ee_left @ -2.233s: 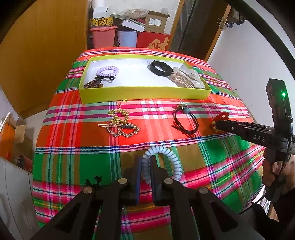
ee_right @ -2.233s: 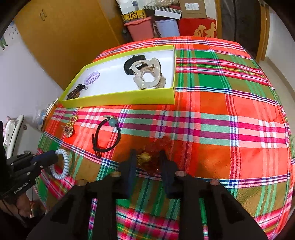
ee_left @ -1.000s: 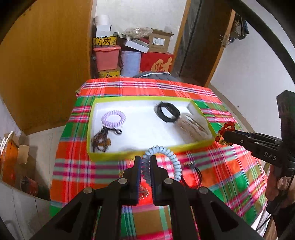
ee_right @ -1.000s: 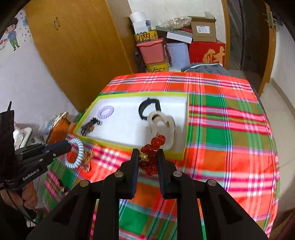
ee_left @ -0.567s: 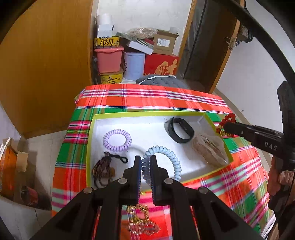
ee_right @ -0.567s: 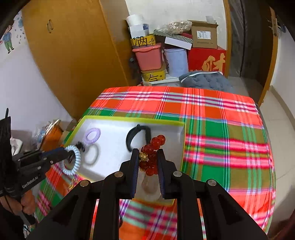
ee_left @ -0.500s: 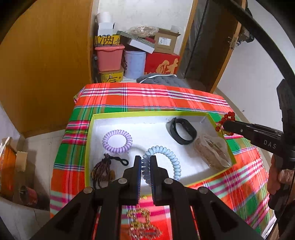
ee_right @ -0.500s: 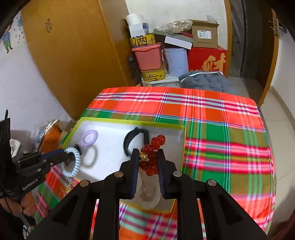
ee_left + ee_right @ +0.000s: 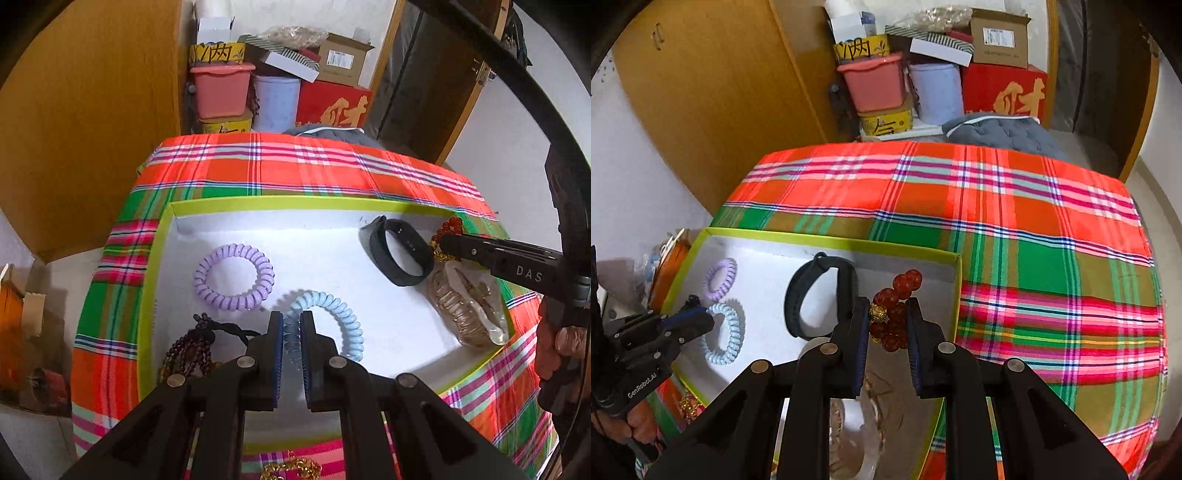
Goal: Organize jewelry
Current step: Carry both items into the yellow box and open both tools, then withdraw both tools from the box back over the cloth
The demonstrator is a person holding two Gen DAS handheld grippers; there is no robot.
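A yellow-rimmed white tray (image 9: 155, 258) (image 9: 827, 240) lies on the plaid tablecloth. My left gripper (image 9: 291, 332) is shut on a light blue spiral hair tie (image 9: 332, 314) (image 9: 727, 332), low over the tray's middle. My right gripper (image 9: 888, 317) (image 9: 443, 242) is shut on a red bead bracelet (image 9: 894, 310) (image 9: 452, 225), above the tray's right end. In the tray lie a purple spiral hair tie (image 9: 234, 277), a black band (image 9: 399, 251), a dark bead bracelet (image 9: 188, 350) and a clear hair claw (image 9: 465, 306).
A gold chain (image 9: 291, 470) lies on the cloth (image 9: 1034, 221) in front of the tray. Beyond the table stand a wooden wardrobe (image 9: 92, 92), a pink bin (image 9: 875, 81), a red box (image 9: 1004, 92) and a grey cushion (image 9: 997, 133).
Both grippers have moved forward and lower over the tray, each still holding its item. The blue hair tie now hangs just above the tray floor, the red beads near the black band.
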